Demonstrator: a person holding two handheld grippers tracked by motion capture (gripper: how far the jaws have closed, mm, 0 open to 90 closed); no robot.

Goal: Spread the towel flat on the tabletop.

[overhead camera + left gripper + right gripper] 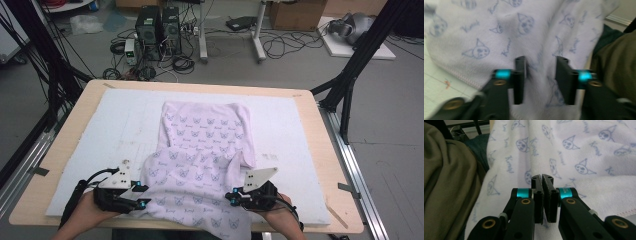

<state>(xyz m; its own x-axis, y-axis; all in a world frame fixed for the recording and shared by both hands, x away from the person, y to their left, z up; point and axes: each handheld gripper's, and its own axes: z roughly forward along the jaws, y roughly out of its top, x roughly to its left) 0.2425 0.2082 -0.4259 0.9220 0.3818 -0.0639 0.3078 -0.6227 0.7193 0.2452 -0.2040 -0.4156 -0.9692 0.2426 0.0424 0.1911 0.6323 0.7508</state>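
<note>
Two hand-held grippers: both sit at the near edge of the bench (60,165), one at each side of the towel.
Bench: pale wooden top, covered almost wholly by a white foam sheet (110,130).
Towel (200,160): white cloth printed with small blue cat faces and script; it lies in the middle of the sheet, its far part flat, its near part bunched and folded over, and its near end hangs over the bench edge toward the person.
Left hand-held gripper (145,196): at the towel's near left corner, held in the person's left hand (87,212); in the left gripper view (541,80) the jaws stand apart with towel fabric lying between them, not pinched.
Right hand-held gripper (230,196): at the towel's near right edge; in the right gripper view (542,197) the jaws are pressed together, and whether any fabric is caught between them cannot be told.
Clothing (446,187): olive fabric beside the hanging towel.
</note>
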